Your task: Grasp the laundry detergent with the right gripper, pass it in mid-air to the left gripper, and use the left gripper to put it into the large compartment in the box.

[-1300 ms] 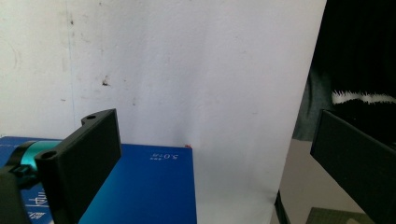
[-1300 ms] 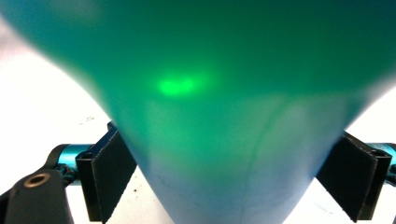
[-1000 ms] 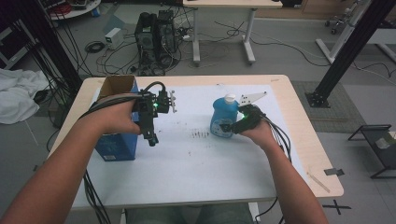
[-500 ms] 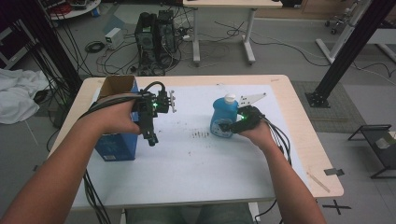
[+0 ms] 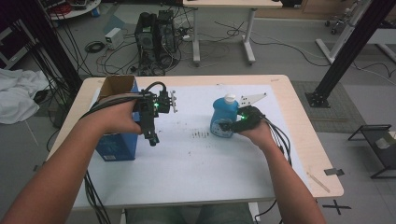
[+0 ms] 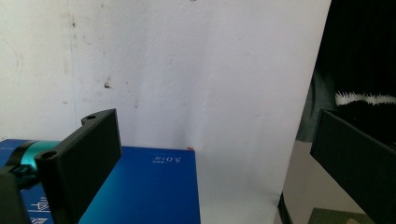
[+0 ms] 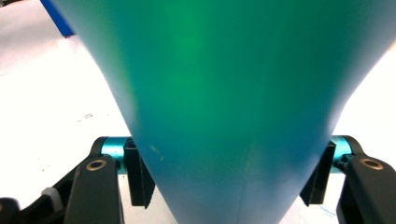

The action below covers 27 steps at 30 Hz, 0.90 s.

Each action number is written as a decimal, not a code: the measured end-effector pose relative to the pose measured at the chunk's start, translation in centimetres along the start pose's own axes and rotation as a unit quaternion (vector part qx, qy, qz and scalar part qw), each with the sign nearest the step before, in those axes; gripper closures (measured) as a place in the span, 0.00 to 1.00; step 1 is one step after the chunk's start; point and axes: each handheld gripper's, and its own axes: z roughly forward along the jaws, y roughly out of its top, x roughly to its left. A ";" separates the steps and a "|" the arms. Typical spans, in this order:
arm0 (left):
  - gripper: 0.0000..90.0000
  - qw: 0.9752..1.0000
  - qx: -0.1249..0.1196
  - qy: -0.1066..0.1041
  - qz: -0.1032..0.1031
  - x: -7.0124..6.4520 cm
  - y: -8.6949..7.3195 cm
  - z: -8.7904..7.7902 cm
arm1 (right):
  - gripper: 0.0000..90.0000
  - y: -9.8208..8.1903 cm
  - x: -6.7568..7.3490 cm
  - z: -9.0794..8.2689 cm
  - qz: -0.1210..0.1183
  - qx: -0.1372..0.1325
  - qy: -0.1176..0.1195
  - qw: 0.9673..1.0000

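Right gripper on a blue bottle, left gripper spread above a blue box.

High view: the blue bottle (image 5: pixel 224 116) with its white cap stands right of centre on the white-covered table (image 5: pixel 201 172), the right gripper (image 5: pixel 232 125) against its right side; the near half of the table is open. The left gripper (image 5: pixel 150 133) hangs beside the open-topped blue box (image 5: pixel 116 140) near the left edge.
Left gripper view: fingers (image 6: pixel 88 154) set wide with nothing between; the box (image 6: pixel 144 191) lies below, printed "5.0", other marks unreadable; the table's edge runs at right.
Right gripper view: fingers (image 7: pixel 137 179) press both sides of the bottle (image 7: pixel 224 93), holding it; no label readable.
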 end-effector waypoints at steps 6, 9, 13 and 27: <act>0.02 1.000 0.001 0.000 0.000 0.0 -0.1 0.0 | 0.43 -0.1 -0.1 0.1 -0.007 0.000 0.004 1.000; 0.02 1.000 0.003 0.003 0.000 0.1 -0.1 0.0 | 0.44 0.0 0.0 0.2 -0.004 0.000 0.005 1.000; 0.02 1.000 0.002 0.008 0.001 0.1 -0.1 0.0 | 0.45 -0.1 -0.1 0.1 -0.009 -0.003 0.001 1.000; 0.02 1.000 0.003 0.007 0.002 0.0 0.2 0.1 | 0.51 -0.1 0.1 0.1 -0.026 -0.011 0.000 1.000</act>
